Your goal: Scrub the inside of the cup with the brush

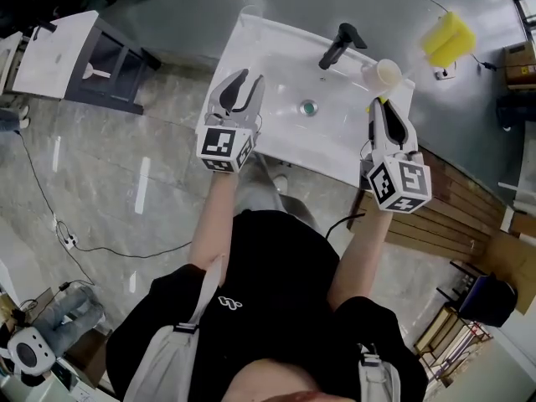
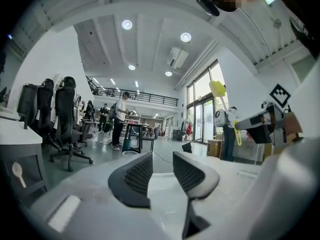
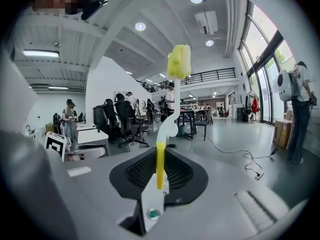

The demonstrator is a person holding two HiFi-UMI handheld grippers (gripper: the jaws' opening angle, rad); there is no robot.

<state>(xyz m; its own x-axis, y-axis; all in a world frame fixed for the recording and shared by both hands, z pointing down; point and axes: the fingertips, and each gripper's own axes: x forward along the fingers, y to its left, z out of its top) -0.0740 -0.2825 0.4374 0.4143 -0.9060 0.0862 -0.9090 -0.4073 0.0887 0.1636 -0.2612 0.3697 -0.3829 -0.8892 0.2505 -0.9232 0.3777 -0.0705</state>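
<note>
Head view: white sink in the upper middle of the frame, black faucet at its top edge, drain in the basin.

Cup, pale and open side up, sits on the sink's upper right corner, just above the right gripper tips. It is near them, but I can't tell if they touch. The cup is well apart from the left gripper, across the basin at the sink's left edge.

Right gripper is clamped on the brush. In the right gripper view the jaws are closed on the yellow lower handle. The white stem rises to the yellow sponge head in the upper middle of the frame. In the head view the sponge head is at upper right, past the cup and off the sink.

Left gripper view: jaws are apart with nothing between them, only the white sink surface beyond. The brush and right gripper show at the right of this frame.
</note>
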